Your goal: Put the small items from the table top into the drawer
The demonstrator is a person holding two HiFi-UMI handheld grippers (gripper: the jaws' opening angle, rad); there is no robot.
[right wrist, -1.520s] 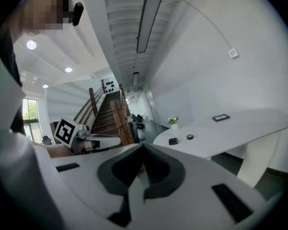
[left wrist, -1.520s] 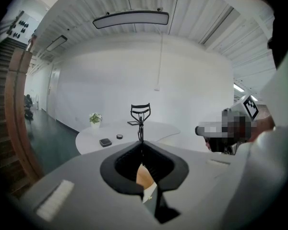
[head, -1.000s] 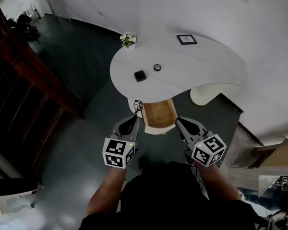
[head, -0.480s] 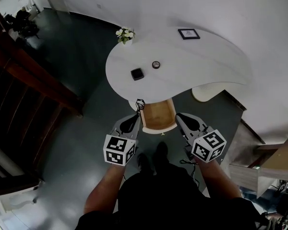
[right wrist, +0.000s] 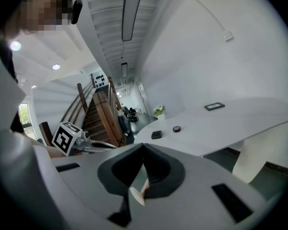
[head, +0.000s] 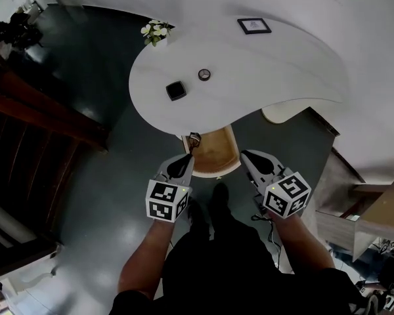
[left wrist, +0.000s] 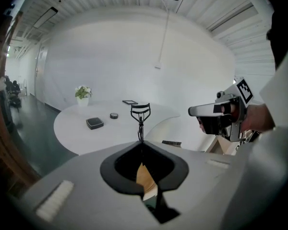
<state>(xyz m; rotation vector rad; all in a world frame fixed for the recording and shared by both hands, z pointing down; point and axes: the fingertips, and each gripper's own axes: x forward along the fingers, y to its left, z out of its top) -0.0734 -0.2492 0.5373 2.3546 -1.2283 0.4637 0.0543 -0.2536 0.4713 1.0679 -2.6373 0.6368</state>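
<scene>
At the near edge of the white table [head: 276, 71], under its top, the wooden drawer [head: 215, 151] stands pulled open, and I hold both grippers just in front of it. My left gripper [head: 188, 157] has its jaws pressed together on the handles of an eyelash curler [left wrist: 140, 115], which stands upright out of the jaw tips with its curved clamp end at the top. From the head view the curler sits at the drawer's front left corner, though I cannot tell whether it is over the inside or just beside the rim. My right gripper [head: 245, 156] is at the drawer's right front corner with its jaws closed tip to tip and nothing between them. Farther back on the table top lie a small black square box [head: 176, 90] and, near it to the right, a small dark round tin [head: 204, 75], well apart from both grippers. A black picture frame [head: 254, 25] lies near the table's far edge, and a little potted plant [head: 154, 30] with white flowers stands at the far left edge.
</scene>
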